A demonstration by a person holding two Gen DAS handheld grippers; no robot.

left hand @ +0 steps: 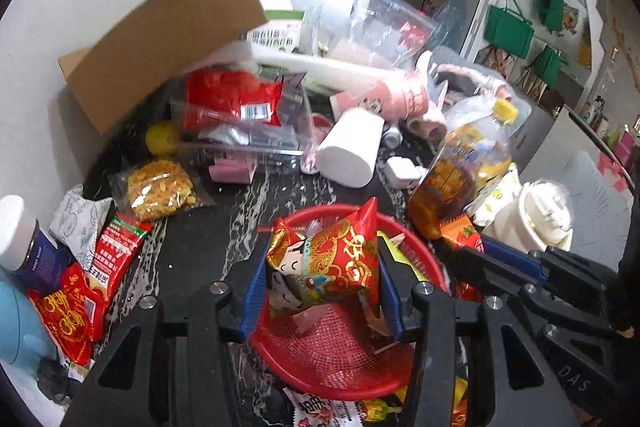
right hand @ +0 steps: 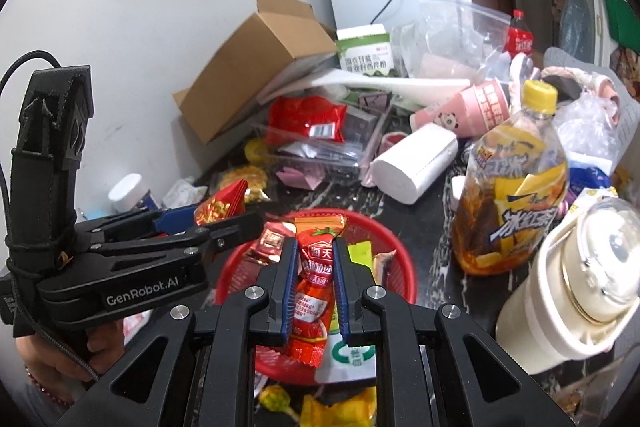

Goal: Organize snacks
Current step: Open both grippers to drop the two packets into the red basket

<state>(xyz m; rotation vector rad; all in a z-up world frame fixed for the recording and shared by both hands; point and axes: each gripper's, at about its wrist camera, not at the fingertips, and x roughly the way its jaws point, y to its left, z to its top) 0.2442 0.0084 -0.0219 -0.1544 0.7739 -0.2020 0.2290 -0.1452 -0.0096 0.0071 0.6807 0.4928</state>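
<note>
A red mesh basket (left hand: 332, 367) sits on the dark marble counter with a few packets in it. My left gripper (left hand: 320, 279) is shut on a red-and-gold snack packet (left hand: 332, 263) with a cartoon face, held just above the basket. In the right wrist view my right gripper (right hand: 314, 247) is shut on a red ketchup sachet (right hand: 314, 291) over the same basket (right hand: 406, 267). There the left gripper (right hand: 228, 221) comes in from the left with its packet (right hand: 220, 205). In the left wrist view the right gripper (left hand: 468, 251) and its sachet (left hand: 464, 235) are at the basket's right rim.
An iced tea bottle (right hand: 516, 195) and a white flask (right hand: 568, 287) stand right of the basket. Behind lie a paper roll (right hand: 416, 163), clear bags and a cardboard box (right hand: 256, 63). Loose red packets (left hand: 68, 311) and a yellow snack bag (left hand: 160, 187) lie at the left.
</note>
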